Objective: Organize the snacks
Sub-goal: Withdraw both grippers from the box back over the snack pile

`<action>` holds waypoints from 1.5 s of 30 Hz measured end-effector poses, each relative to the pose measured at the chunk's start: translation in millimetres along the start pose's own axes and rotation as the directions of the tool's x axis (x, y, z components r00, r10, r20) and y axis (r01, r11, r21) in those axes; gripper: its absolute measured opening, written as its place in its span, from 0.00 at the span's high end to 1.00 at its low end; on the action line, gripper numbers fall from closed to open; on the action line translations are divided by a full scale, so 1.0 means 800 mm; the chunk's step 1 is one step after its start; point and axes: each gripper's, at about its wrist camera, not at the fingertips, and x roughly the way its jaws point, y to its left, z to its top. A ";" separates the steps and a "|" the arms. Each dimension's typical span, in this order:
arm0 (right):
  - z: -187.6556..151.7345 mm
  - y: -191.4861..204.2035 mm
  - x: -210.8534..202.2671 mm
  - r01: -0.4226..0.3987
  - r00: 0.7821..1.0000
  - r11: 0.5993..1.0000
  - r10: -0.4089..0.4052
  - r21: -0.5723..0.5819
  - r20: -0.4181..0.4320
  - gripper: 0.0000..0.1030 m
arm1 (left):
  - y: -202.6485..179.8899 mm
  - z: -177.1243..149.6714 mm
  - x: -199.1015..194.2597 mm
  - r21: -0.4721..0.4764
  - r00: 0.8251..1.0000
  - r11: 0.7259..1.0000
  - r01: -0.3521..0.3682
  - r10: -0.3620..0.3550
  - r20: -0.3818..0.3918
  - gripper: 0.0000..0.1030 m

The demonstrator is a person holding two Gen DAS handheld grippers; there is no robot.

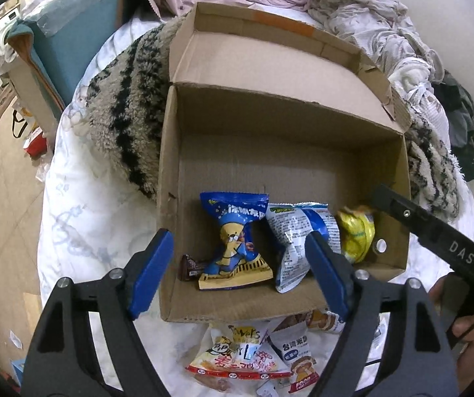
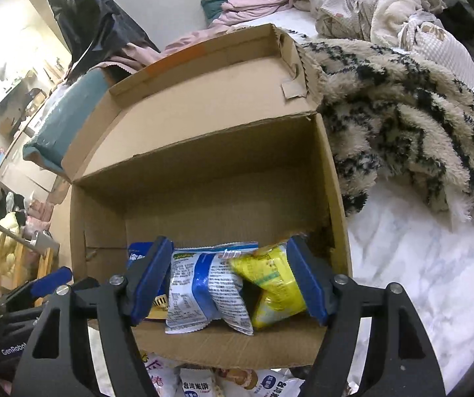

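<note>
An open cardboard box [image 1: 171, 152] lies on the bed with its lid folded back. Along its near wall lie a blue snack bag [image 1: 233, 231], a white-and-blue packet [image 1: 290, 231], a yellow packet [image 1: 357, 235] and a small brown sweet [image 1: 189, 266]. My left gripper [image 1: 237, 241] hovers open over the box's near left part, its pads clear of the bags. My right gripper [image 2: 230, 248] stands open above the white-and-blue packet [image 2: 204, 291] and the yellow packet [image 2: 276, 287], which rest on the box floor. Several more snack packets [image 1: 247, 357] lie on the sheet in front of the box.
A shaggy cream-and-black blanket [image 2: 402, 125] lies behind and to the right of the box. Crumpled pink and pale clothes [image 1: 352, 10] pile up at the back. A teal cushion [image 1: 71, 33] sits at the bed's left edge, above the floor [image 1: 2, 198]. White sheet [image 2: 418, 264] lies right of the box.
</note>
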 end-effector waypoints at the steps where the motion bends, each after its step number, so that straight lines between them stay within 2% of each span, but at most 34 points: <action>1: -0.001 0.000 -0.001 0.001 1.000 1.000 -0.001 -0.001 0.001 0.27 | 0.002 -0.001 0.000 -0.005 1.000 1.000 0.002 -0.002 -0.004 0.23; 8: -0.015 -0.006 -0.020 0.001 1.000 1.000 0.000 0.023 -0.019 0.27 | 0.009 -0.021 -0.018 0.008 1.000 1.000 -0.005 0.005 -0.010 0.23; 15: -0.044 0.009 -0.047 -0.042 0.998 0.998 0.043 0.042 -0.034 0.27 | 0.026 -0.051 -0.047 -0.019 1.000 1.000 -0.019 0.019 0.011 0.23; 16: -0.049 0.011 -0.052 -0.045 0.998 0.998 0.047 0.039 -0.034 0.27 | 0.028 -0.055 -0.052 -0.017 1.000 1.000 -0.021 0.021 0.021 0.22; 18: -0.064 0.014 -0.058 -0.064 0.996 0.997 0.066 0.030 -0.053 0.27 | 0.032 -0.066 -0.064 -0.016 0.998 0.999 -0.031 0.032 0.046 0.12; 20: -0.075 0.017 -0.062 -0.065 0.996 0.998 0.066 0.018 -0.066 0.27 | 0.036 -0.075 -0.074 -0.023 0.997 0.999 -0.034 0.035 0.067 0.07; 22: -0.087 0.020 -0.068 -0.054 0.996 0.999 0.054 0.006 -0.071 0.27 | 0.040 -0.085 -0.081 -0.032 0.998 0.999 -0.020 0.022 0.064 0.05; 29: -0.121 0.023 -0.093 -0.068 0.994 0.998 0.069 0.008 -0.080 0.27 | 0.049 -0.116 -0.098 -0.039 0.999 0.999 -0.016 0.018 0.050 0.05; 33: -0.143 0.023 -0.103 -0.039 0.995 0.999 0.038 -0.016 -0.090 0.27 | 0.049 -0.137 -0.103 -0.017 0.999 1.000 -0.019 0.019 0.033 0.05; 39: -0.166 0.022 -0.111 -0.020 0.994 1.000 0.018 -0.018 -0.104 0.27 | 0.050 -0.157 -0.115 0.009 0.998 1.000 -0.030 0.029 0.047 0.05; 45: -0.186 0.016 -0.116 -0.009 0.993 1.000 0.010 0.009 -0.119 0.27 | 0.060 -0.168 -0.114 -0.026 0.999 0.999 -0.022 0.023 0.032 0.05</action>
